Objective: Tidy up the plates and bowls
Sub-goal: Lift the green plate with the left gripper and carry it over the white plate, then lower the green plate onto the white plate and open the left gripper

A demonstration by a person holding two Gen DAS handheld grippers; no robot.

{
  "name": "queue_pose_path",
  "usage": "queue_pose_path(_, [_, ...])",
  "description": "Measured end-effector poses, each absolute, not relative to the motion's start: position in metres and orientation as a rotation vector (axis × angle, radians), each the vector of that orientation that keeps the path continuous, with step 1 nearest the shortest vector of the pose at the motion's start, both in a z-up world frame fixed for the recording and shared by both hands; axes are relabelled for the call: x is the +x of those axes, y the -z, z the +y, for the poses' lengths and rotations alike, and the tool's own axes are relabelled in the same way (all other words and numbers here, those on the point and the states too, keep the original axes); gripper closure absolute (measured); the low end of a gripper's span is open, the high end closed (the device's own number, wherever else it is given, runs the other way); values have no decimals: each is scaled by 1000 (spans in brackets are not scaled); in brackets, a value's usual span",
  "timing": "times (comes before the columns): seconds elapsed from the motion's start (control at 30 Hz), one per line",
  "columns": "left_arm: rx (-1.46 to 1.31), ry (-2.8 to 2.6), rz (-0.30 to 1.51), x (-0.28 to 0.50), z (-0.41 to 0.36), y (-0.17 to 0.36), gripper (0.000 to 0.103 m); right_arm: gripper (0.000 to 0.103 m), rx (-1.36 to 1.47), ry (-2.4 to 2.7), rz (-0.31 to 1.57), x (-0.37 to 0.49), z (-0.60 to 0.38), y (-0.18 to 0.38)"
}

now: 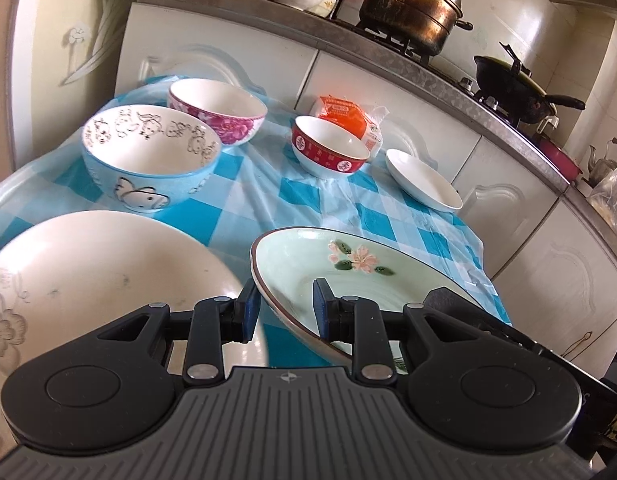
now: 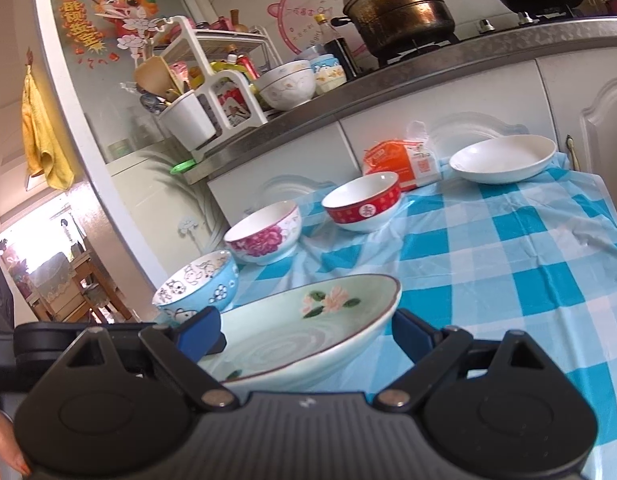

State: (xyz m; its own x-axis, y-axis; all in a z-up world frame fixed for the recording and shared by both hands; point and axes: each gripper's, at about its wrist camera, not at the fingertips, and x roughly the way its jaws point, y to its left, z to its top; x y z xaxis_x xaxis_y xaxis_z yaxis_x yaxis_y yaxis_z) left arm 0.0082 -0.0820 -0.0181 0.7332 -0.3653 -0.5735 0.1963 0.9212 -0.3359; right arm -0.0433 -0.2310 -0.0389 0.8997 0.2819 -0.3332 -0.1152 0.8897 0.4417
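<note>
A pale green plate with a pink flower is tilted up off the checked cloth. My left gripper straddles its rim, one blue pad outside and one inside, with a gap at the pads. My right gripper is open wide, its blue pads on either side of the plate's near part. A large white plate lies at the left. A blue cartoon bowl, a pink-flowered bowl, a red-banded bowl and a small white plate stand farther back.
An orange packet lies behind the red bowl. White cabinet doors and a counter with a steamer pot, a wok, stacked bowls and a utensil rack stand behind the table.
</note>
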Motion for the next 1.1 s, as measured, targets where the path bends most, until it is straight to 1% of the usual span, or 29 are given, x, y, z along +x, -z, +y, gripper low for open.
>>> queue_pose_path(0.27, [-253, 263, 655, -13, -44, 8, 75, 10, 398, -283, 403, -49, -198, 29])
queue_pose_path(0.63, [-283, 138, 649, -31, 14, 17, 75, 10, 345, -416, 453, -38, -140, 28])
queue_pose_path(0.93, [-281, 64, 639, -30, 37, 24, 75, 10, 311, -471, 507, -26, -108, 38])
queue_pose_path(1.1, [-271, 71, 639, -29, 37, 27, 76, 10, 286, -461, 522, -22, -101, 41])
